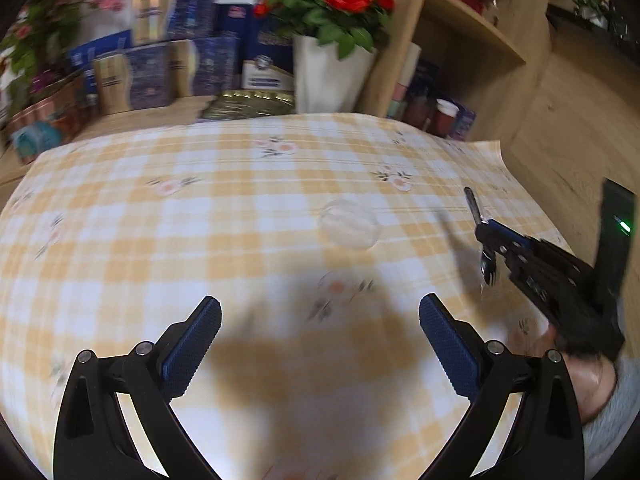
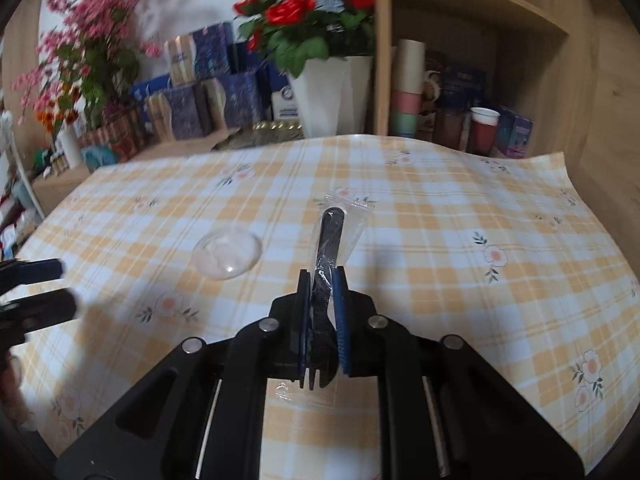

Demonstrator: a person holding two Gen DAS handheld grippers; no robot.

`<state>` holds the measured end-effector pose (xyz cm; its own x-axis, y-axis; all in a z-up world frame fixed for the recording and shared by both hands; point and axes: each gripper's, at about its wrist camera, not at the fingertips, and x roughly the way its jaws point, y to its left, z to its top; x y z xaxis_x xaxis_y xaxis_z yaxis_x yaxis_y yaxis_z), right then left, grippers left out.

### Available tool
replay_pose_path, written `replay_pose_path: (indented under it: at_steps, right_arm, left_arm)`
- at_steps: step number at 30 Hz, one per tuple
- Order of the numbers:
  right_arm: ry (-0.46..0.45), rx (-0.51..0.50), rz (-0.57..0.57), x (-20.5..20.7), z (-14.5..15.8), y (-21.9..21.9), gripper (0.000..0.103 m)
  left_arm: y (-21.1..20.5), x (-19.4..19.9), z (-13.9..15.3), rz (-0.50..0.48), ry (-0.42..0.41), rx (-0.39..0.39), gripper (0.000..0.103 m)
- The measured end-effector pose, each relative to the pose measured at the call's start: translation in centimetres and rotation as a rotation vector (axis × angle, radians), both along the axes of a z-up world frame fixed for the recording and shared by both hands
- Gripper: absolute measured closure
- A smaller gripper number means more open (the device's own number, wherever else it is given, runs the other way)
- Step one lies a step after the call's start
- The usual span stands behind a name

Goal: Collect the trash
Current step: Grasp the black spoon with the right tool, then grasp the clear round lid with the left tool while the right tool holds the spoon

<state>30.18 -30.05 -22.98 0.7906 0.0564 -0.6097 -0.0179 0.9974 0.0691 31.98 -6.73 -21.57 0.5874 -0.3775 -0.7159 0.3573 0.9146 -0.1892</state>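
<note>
a table covered by a yellow-and-white checked cloth with small flower prints is shown from both wrist views. the right gripper is seen with its jaws drawn together and clamped on a packet of black plastic cutlery, sealed in a clear wrapper; the fork tines hang below the blue pads, while the handle end and the wrapper's sealed edge project forward past the fingertips. in the left wrist view the same right gripper appears at the right edge, held above the cloth, with the dark cutlery handle projecting up and away from it and part of a hand in a grey sleeve seen beneath it. the left gripper is shown with its jaws wide apart and nothing between its blue pads, above a bare, shadowed patch of cloth. a clear domed plastic lid is seen lying on the cloth, near the middle of the table, ahead of the left gripper and to the left of the held packet. at the far edge, blue boxes, a white pot of red roses and a wooden shelf holding cups are visible
</note>
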Motion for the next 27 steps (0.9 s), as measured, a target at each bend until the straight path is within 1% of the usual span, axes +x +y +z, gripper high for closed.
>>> replay_pose_path:
  at_steps: [5,8,11,14,18,20,21,22,23,25,27]
  right_arm:
    - [0.008,0.075,-0.052,0.6,-0.9,-2.0,0.088]
    - [0.011,0.13,-0.068,0.5,-1.1,-3.0,0.088]
    - [0.017,0.177,-0.061,0.4,-1.5,-3.4,0.088]
    - [0.018,0.191,-0.054,0.3,-1.6,-3.4,0.088]
    - [0.02,0.189,-0.046,0.4,-1.7,-3.1,0.088]
    - [0.021,0.194,-0.043,0.4,-1.8,-3.2,0.088]
    - [0.022,0.201,-0.044,0.4,-1.8,-3.3,0.088]
    - [0.022,0.206,-0.045,0.4,-1.8,-3.4,0.088]
    - [0.022,0.213,-0.045,0.5,-1.9,-3.6,0.088]
    - [0.022,0.223,-0.052,0.5,-1.9,-3.8,0.088]
    - [0.025,0.224,-0.055,0.6,-1.9,-3.9,0.088]
  left_arm:
    - [-5.1,5.1,-1.8,-0.058,0.042,0.1,0.006]
    - [-7.0,7.5,-3.1,-0.073,0.079,0.138,0.006]
    - [-8.4,9.5,-4.0,-0.07,0.087,0.21,0.006]
    - [-9.4,11.0,-5.0,-0.067,0.1,0.267,0.006]
    - [-10.8,12.0,-5.8,-0.081,0.111,0.316,0.006]
    - [-11.0,12.1,-5.8,-0.076,0.101,0.323,0.006]
    - [-11.1,12.1,-5.7,-0.076,0.1,0.32,0.012]
    - [-11.0,12.0,-5.5,-0.074,0.095,0.307,0.028]
    - [-10.9,11.9,-5.3,-0.07,0.096,0.293,0.038]
    - [-10.8,11.6,-5.1,-0.043,0.108,0.306,0.039]
    - [-10.2,10.9,-4.6,-0.036,0.098,0.281,0.039]
